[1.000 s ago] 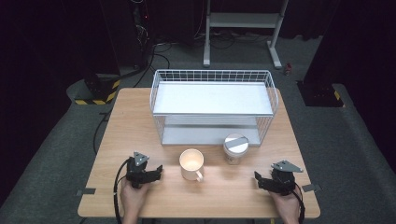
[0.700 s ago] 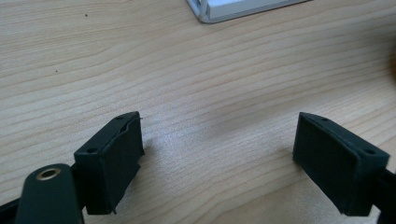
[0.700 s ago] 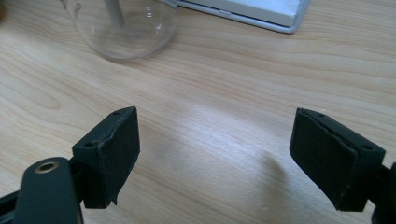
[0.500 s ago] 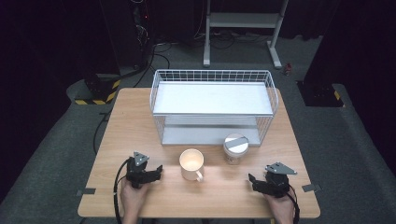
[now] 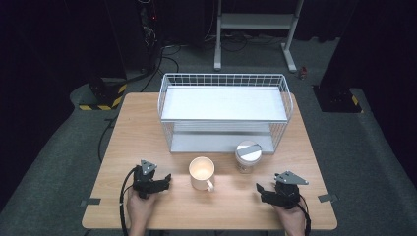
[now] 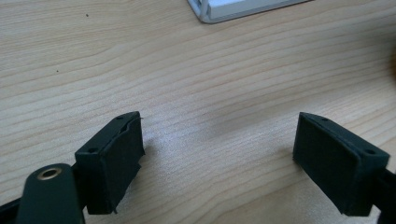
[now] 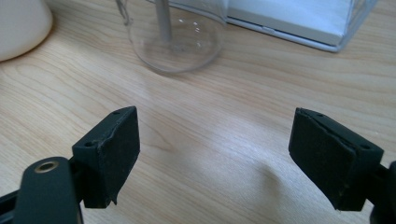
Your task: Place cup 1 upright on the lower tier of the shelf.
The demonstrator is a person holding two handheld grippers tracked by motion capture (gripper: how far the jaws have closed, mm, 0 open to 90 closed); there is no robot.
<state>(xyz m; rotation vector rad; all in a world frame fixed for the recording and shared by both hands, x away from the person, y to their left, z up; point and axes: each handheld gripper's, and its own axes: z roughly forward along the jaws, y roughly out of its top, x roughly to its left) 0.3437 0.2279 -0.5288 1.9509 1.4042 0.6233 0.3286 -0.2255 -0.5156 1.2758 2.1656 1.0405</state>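
Note:
A cream mug (image 5: 202, 172) stands on the wooden table (image 5: 137, 128) near the front, its handle toward the person. To its right is a clear glass jar (image 5: 248, 156) with a grey lid; its base (image 7: 175, 44) shows ahead of the right gripper, with the mug (image 7: 21, 25) at the left edge. My left gripper (image 5: 166, 183) rests left of the mug, open, with bare table between its jaws (image 6: 217, 158). My right gripper (image 5: 260, 189) sits at the front right, open and empty (image 7: 215, 158), pointing toward the jar.
A white wire rack (image 5: 223, 110) with two shelves stands at the back middle of the table; its corner (image 6: 219, 11) shows ahead of the left gripper and its lower shelf (image 7: 299, 21) ahead of the right. Floor and a metal stand (image 5: 255, 29) lie beyond.
The right gripper has shifted a little left, toward the jar and mug. The left gripper has stayed put.

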